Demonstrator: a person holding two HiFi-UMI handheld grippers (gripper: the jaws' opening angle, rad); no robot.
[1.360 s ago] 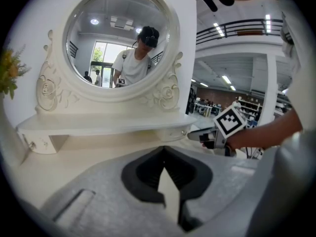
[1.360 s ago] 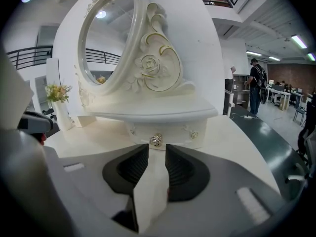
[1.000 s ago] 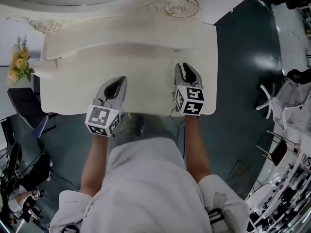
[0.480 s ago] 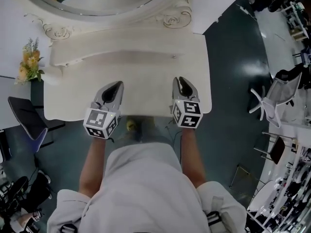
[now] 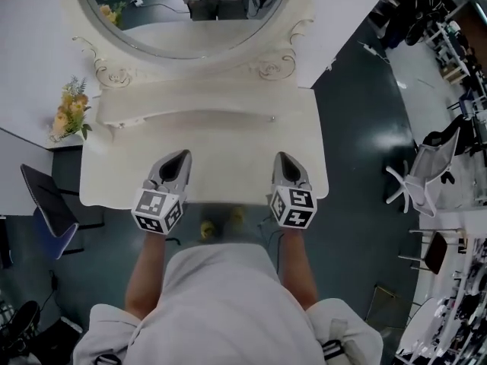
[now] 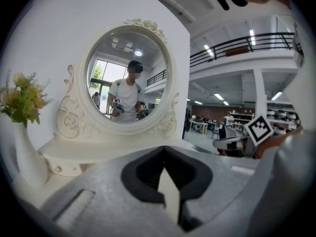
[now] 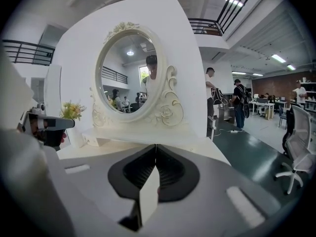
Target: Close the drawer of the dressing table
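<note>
Your left hand-held gripper (image 5: pixel 179 158) and right hand-held gripper (image 5: pixel 284 160) hang over the white bench (image 5: pixel 221 147), jaws pressed together, empty | small knobbed drawer (image 6: pixel 60 167) sits flush beneath the shelf under the oval mirror (image 5: pixel 190 14) | flowers (image 5: pixel 70 116) stand at left

The left gripper (image 6: pixel 164 157) shows its jaws pressed together. Beyond them stands the dressing table (image 6: pixel 98 149) — its oval mirror (image 6: pixel 129 78) reflects a person (image 6: pixel 126 95). A white vase (image 6: pixel 25 157) of yellow flowers (image 6: pixel 20 102) stands at left — a marker cube (image 6: pixel 259 128) at right.
</note>
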